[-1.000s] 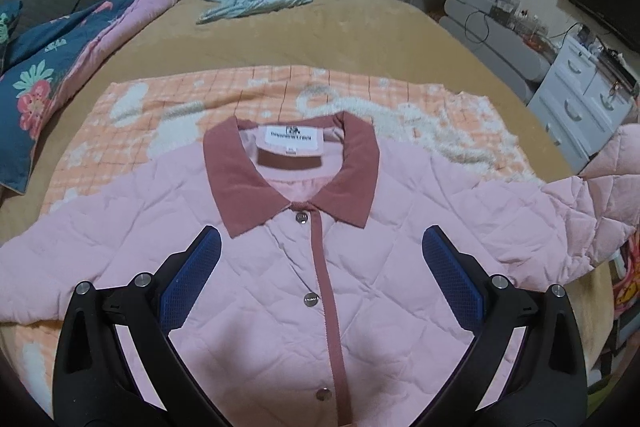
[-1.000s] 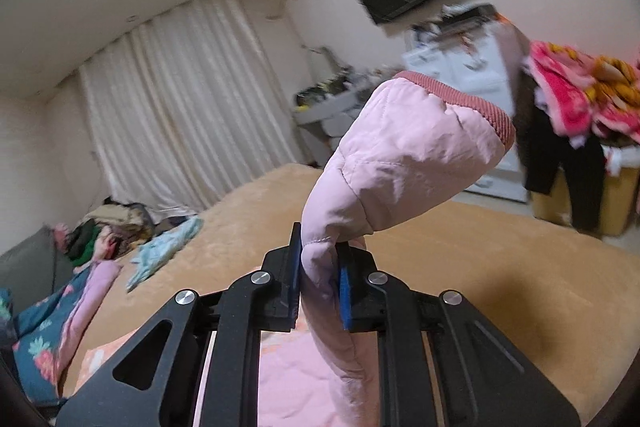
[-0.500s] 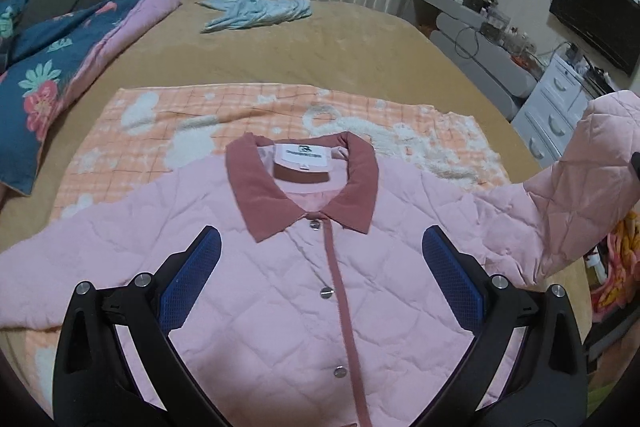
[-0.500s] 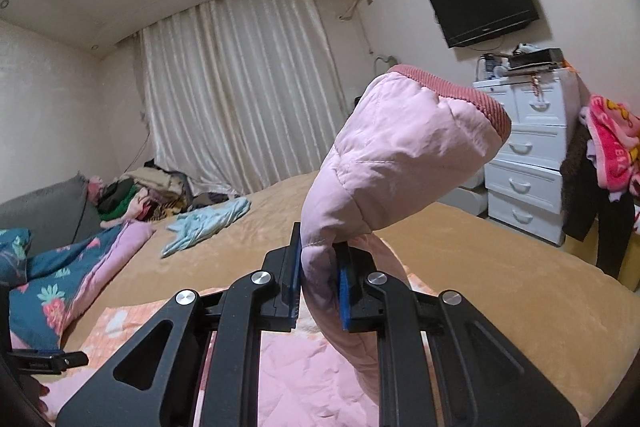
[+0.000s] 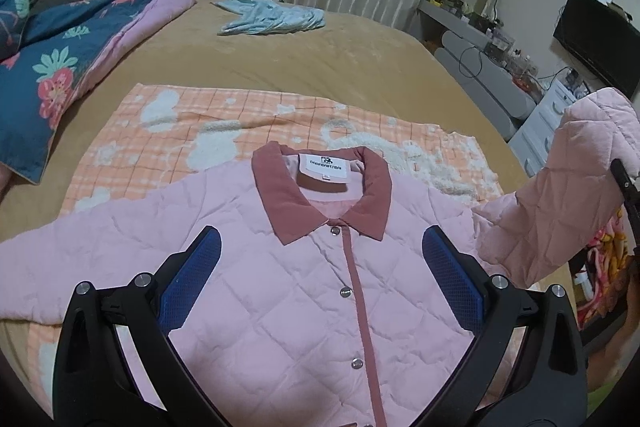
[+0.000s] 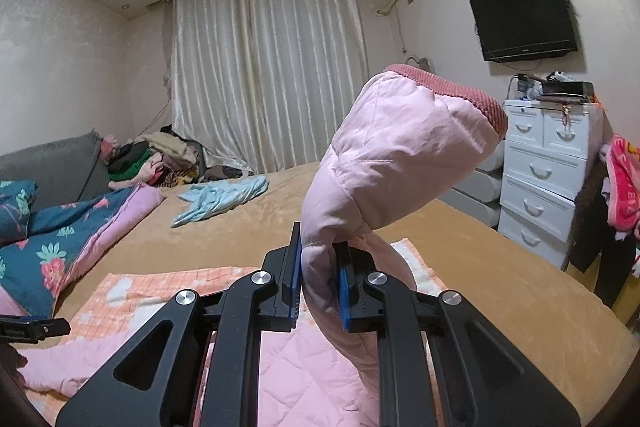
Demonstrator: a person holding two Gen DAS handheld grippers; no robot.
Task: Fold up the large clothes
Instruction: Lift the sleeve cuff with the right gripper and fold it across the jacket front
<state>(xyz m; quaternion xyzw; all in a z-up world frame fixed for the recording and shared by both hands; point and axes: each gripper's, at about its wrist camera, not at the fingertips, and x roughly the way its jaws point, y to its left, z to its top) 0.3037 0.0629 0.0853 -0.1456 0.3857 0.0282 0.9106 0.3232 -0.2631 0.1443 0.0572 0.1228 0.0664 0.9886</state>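
Observation:
A pink quilted jacket (image 5: 304,291) with a dusty-red collar (image 5: 280,203) lies face up and snapped closed on an orange checked blanket (image 5: 224,115) on the bed. My left gripper (image 5: 320,267) hovers open above its chest, nothing between the blue pads. My right gripper (image 6: 319,281) is shut on the jacket's right sleeve (image 6: 392,155), which stands up above the jaws with its red cuff (image 6: 460,93) on top. That raised sleeve (image 5: 568,187) shows at the right edge of the left wrist view. The other sleeve (image 5: 80,247) lies flat, spread to the left.
A tan bedspread (image 5: 312,59) covers the bed. A light blue garment (image 5: 272,19) lies near the far edge, a floral blue quilt (image 5: 52,67) at the left, a clothes pile (image 6: 160,159) by the curtain. White drawers (image 6: 544,179) and a wall TV (image 6: 524,15) stand to the right.
The right gripper has lifted the sleeve higher and swung it in over the bed, levelling its roll. The left gripper has drawn back and up, so more of the jacket shows.

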